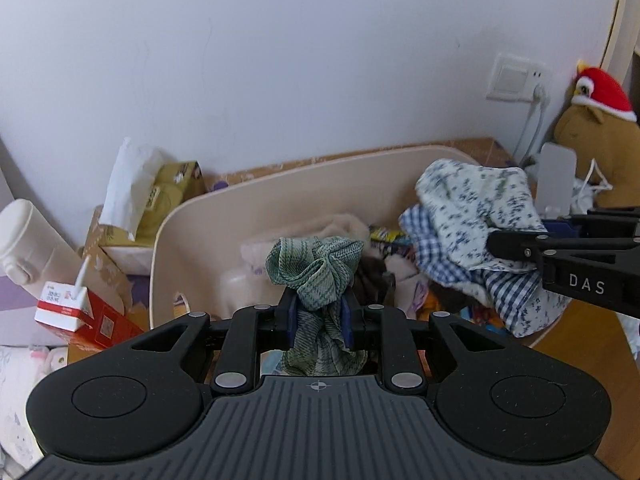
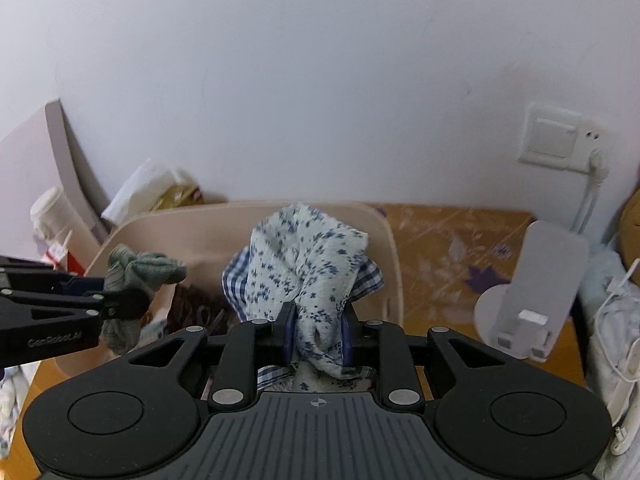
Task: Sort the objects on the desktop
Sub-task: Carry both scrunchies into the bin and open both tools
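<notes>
My left gripper (image 1: 319, 312) is shut on a bunched green striped cloth (image 1: 316, 264) and holds it over the beige bin (image 1: 280, 184), which has several soft items inside. To its right, my right gripper (image 1: 516, 252) comes in from the side, clamped on a white cloth with blue flowers and a blue checked lining (image 1: 472, 208). In the right wrist view the right gripper (image 2: 318, 320) pinches that floral cloth (image 2: 304, 256) between its blue pads above the bin (image 2: 392, 248). The left gripper (image 2: 120, 296) with the green cloth (image 2: 148, 268) shows at the left.
Left of the bin stand a tissue box (image 1: 176, 188), a red and white milk carton with a straw (image 1: 80, 312) and a white bottle (image 1: 28, 240). At the right are a white phone stand (image 2: 540, 288), a wall socket with cable (image 2: 556, 140) and a brown plush toy (image 1: 600, 136).
</notes>
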`<state>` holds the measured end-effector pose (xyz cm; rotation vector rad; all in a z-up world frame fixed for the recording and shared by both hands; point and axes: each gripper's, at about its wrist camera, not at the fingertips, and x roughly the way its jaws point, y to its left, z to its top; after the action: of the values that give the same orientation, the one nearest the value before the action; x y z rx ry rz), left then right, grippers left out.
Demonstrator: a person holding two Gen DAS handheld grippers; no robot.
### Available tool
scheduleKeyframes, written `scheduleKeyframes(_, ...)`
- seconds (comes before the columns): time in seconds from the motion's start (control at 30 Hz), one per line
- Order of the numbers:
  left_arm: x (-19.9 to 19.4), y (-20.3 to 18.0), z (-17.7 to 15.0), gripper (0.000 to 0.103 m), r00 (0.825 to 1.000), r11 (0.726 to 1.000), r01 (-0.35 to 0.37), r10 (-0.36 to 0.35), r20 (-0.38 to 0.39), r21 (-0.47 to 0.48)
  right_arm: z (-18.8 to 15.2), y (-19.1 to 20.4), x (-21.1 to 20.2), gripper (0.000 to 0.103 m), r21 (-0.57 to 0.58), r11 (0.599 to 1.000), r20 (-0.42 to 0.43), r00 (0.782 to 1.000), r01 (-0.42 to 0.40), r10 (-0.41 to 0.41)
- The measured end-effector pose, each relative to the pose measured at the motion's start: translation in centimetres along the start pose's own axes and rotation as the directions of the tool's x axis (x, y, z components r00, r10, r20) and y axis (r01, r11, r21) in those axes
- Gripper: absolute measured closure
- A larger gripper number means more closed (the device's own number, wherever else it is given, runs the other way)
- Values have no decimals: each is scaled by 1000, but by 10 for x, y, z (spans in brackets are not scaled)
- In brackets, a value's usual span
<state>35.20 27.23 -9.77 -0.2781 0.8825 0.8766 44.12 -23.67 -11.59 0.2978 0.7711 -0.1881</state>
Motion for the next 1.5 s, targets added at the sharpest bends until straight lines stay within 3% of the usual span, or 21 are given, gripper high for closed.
scheduleKeyframes(0.1,4,4,0,73,999,1000,-10,9,-34,-25,-4,1,6,74,7,1000,-36,999,-3,3)
scheduleKeyframes(0.17,5,8,1,54,998,999,-7,4,-56,-50,-4,1,7,62,12,1000,-47,999,-5,6)
scheduleKeyframes(0.27,1,9,1,46,999,999,14,-16,-52,-31,-4,3,1,49,6,1000,-47,999,7,-7)
scheduleKeyframes(0.33,-4,9,1,35,999,1000,1,-1,-49,-3,-3,5,-7,30,8,1000,-39,999,19,-19)
scheduleKeyframes(0.37,-7,9,1,31,999,1000,-4,4,-49,0,-2,5,-12,26,13,1000,-34,999,25,-25)
scheduleKeyframes(0.53,-21,18,-1,31,999,999,13,-14,-51,-29,-3,12,-28,1,66,998,-34,999,18,-15)
scheduleKeyframes(0.87,-62,34,-16,29,998,996,39,-43,-46,-76,-20,25,-57,0,254,965,-140,990,65,-29)
scheduleKeyframes(1.3,-121,36,-31,27,999,996,26,-29,-43,-84,-24,53,-110,0,166,977,-111,987,136,-119)
scheduleKeyframes(1.5,-153,27,-46,27,999,997,-15,12,-32,-76,-35,57,-138,0,136,984,-147,984,119,-99)
